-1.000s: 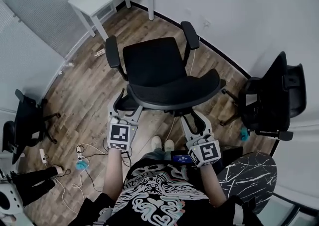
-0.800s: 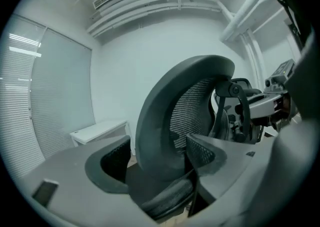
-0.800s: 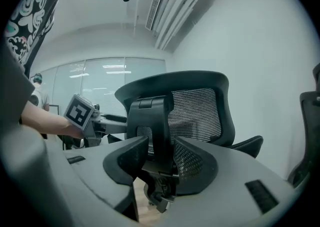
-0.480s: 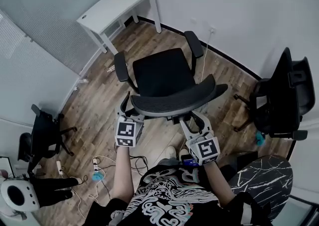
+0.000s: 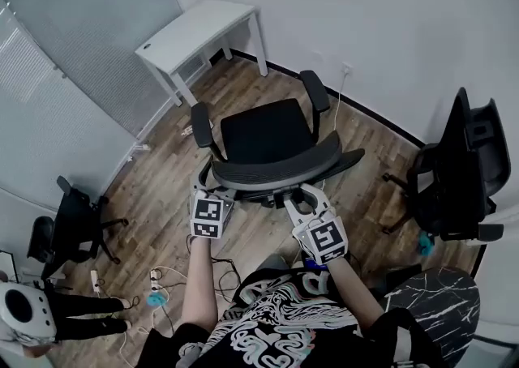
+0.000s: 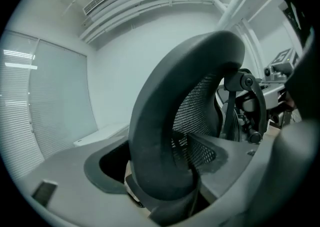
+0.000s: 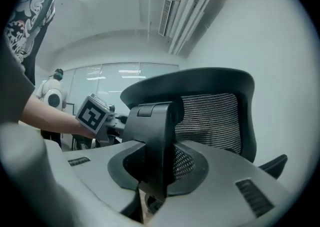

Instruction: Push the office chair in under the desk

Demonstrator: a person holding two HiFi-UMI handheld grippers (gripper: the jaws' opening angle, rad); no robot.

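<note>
Standing out on the wooden floor (image 5: 162,172), the office chair (image 5: 272,135) is well apart from the desk (image 5: 203,30) in the corner. Its seat is turned roughly that way and its backrest (image 5: 284,168) faces you, so a push from behind should send it toward the gap under the desk.

You have your left gripper (image 5: 212,184) at the backrest's left edge. Its jaws have just been opening, and they stand wide with the thick rim (image 6: 160,136) between them, cradling it rather than pinching it.

Your right gripper (image 5: 306,196) is level behind the centre of the backrest. Its jaws have just been closing around the support post (image 7: 152,141), but a sliver of mesh shows beside the post, so I judge they are not clamped.

With one gripper at the edge and one at the spine, you can steer as well as push. You will need that, because the desk lies off to the left of where the chair points. Other chairs (image 5: 454,164) stand well off to the sides.
</note>
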